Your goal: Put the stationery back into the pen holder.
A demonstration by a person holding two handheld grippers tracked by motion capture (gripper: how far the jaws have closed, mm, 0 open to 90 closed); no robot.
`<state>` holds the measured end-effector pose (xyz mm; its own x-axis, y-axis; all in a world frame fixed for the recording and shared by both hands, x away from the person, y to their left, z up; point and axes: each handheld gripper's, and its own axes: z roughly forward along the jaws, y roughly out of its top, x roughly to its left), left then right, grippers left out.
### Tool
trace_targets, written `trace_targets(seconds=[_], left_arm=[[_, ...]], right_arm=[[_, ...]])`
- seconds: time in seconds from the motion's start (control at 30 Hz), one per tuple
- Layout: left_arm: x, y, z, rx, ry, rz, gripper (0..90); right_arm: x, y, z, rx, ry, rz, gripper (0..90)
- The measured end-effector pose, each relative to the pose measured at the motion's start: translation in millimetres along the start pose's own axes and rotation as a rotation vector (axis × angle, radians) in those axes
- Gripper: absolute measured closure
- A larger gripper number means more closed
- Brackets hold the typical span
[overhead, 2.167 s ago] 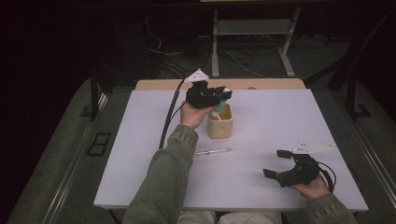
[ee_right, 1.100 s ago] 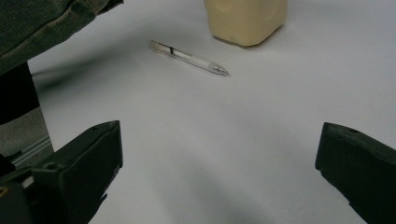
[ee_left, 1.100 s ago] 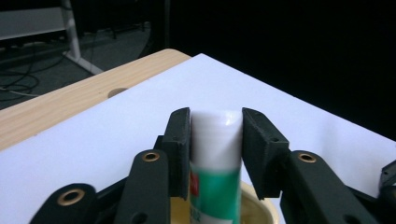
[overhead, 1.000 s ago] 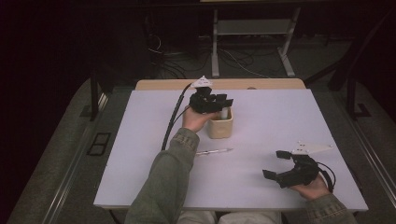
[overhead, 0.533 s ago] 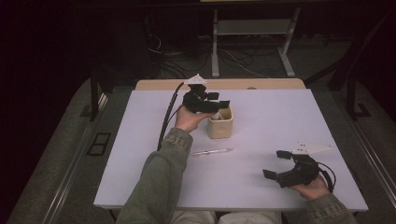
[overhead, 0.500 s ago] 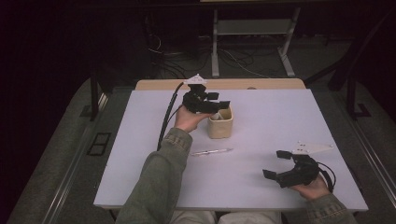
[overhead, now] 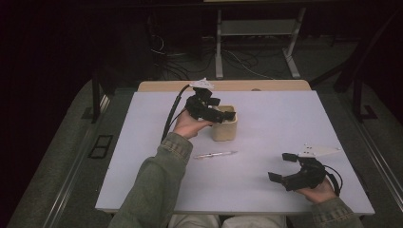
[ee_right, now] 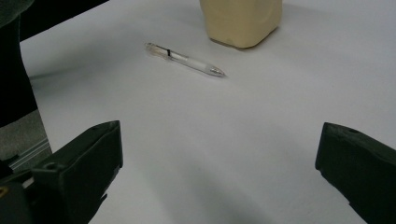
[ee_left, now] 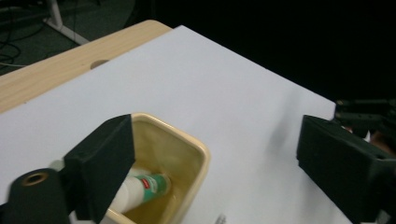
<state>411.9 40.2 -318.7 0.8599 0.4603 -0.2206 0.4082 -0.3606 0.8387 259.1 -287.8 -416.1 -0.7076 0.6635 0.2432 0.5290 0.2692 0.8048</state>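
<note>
Jaws of the left gripper (overhead: 219, 110) have just been opening and stand wide apart, empty, above the beige cup (overhead: 225, 124). Inside that cup lies a white tube with a green band (ee_left: 140, 187). Nearer the person than the cup lies a pen (overhead: 215, 154). Well apart from the cup, the right gripper (overhead: 284, 167) rests with jaws spread and empty.

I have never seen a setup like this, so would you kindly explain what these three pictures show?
A person sits at a white table with a hand-held two-jaw tool in each hand. One picture looks down from above; the other two come from cameras riding on each tool. The left tool hangs above a beige cup, jaws just opened, nothing between them; a white and green tube lies in the cup. A pen lies on the table. The right tool is open and holds nothing.
</note>
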Motion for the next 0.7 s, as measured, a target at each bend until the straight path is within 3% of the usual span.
trace_targets(seconds=[0.2, 0.7], left_arm=[[-11.0, 0.4, -1.0, 0.067, -0.005, 0.031, 0.0], [-27.6, -11.3, 3.2, 0.168, -0.017, 0.117, 0.0]], right_arm=[[0.1, 0.0, -0.2, -0.001, -0.002, -0.002, 0.4], [-0.6, 0.2, -0.4, -0.003, -0.007, 0.000, 0.4]])
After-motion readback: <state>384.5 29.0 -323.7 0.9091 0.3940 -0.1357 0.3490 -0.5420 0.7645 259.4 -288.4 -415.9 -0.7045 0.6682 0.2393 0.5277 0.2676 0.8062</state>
